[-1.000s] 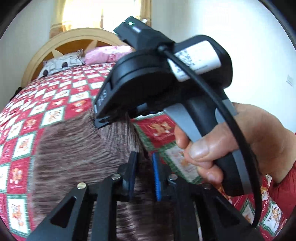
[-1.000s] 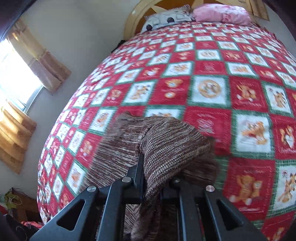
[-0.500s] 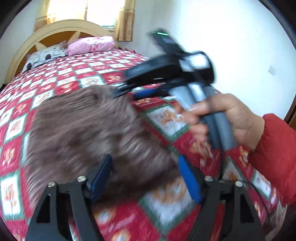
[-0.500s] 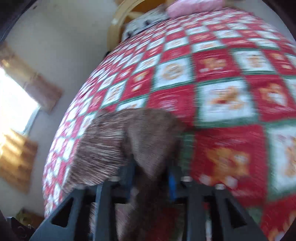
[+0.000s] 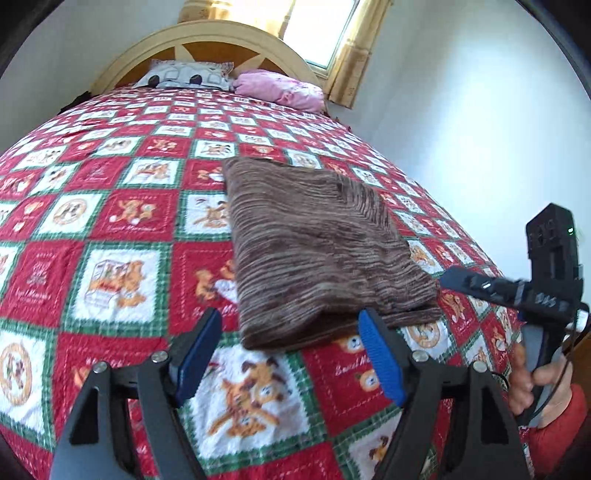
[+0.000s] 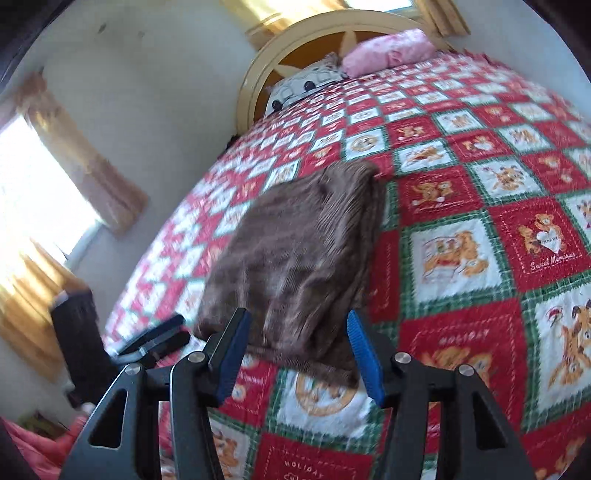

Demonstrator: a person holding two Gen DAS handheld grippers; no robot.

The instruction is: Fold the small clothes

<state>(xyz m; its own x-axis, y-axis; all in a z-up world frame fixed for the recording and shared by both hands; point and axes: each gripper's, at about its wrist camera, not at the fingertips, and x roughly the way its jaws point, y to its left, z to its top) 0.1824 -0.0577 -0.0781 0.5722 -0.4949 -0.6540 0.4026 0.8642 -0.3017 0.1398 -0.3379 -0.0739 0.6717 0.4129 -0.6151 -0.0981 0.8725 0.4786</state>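
Both grippers spread wide, empty; brown knit folded on the bed.

Left gripper (image 5: 291, 354): blue fingers (image 5: 380, 363) far apart, nothing between them, hovering over the quilt (image 5: 122, 280) just short of the near edge of the brown knit garment (image 5: 314, 254). Right gripper (image 6: 295, 350): same, fingers (image 6: 364, 356) wide, gripping nothing, near hem of the garment (image 6: 295, 254) just ahead of the tips; contact unclear. Garment lies flat as a folded rectangle on the red/green/white checked quilt, mid-bed, toward the person's right side. Right hand (image 5: 535, 384) holds its gripper handle at the right edge of the left view. Far end: patterned pillow (image 5: 184, 75), pink pillow (image 5: 280, 90), arched headboard (image 5: 207, 40), curtained window (image 5: 321, 29).
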